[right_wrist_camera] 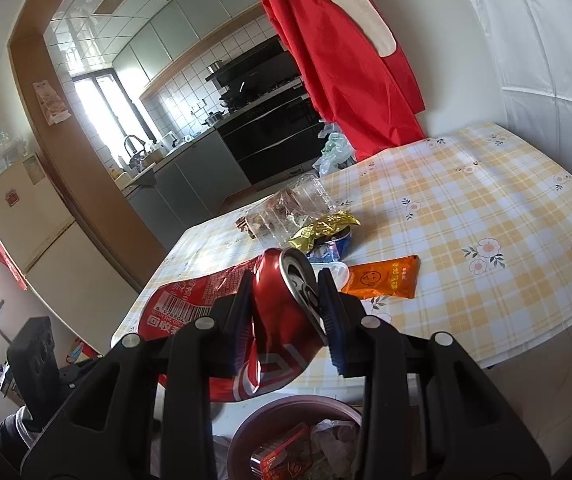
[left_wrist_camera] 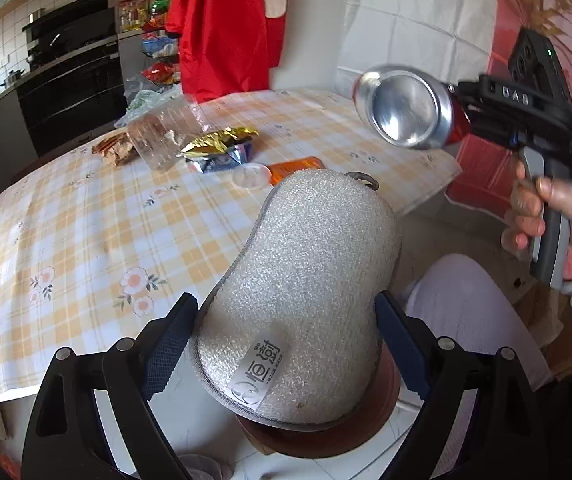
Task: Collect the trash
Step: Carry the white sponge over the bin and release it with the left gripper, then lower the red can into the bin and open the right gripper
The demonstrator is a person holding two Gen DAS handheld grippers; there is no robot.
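Observation:
My left gripper (left_wrist_camera: pixel 286 340) is shut on a silver glittery scouring pad (left_wrist_camera: pixel 310 272), its blue pads pressing the pad's narrow waist. The pad hangs tilted over a dark red bin (left_wrist_camera: pixel 326 440). My right gripper (right_wrist_camera: pixel 286 300) is shut on a crushed red drink can (right_wrist_camera: pixel 282 320) just past the table's near edge, above the same bin (right_wrist_camera: pixel 286 410), which holds wrappers. In the left wrist view the can (left_wrist_camera: pixel 402 108) shows its silver bottom at upper right, held by the right gripper (left_wrist_camera: pixel 460 110) in a person's hand (left_wrist_camera: pixel 558 216).
The checked tablecloth (right_wrist_camera: pixel 486 208) carries an orange packet (right_wrist_camera: pixel 382 278), a white lid (right_wrist_camera: pixel 336 270), a gold wrapper (right_wrist_camera: pixel 326 228) on a blue one, and a clear plastic box (right_wrist_camera: pixel 286 208). A red garment (right_wrist_camera: pixel 338 60) hangs behind. Kitchen counters stand further back.

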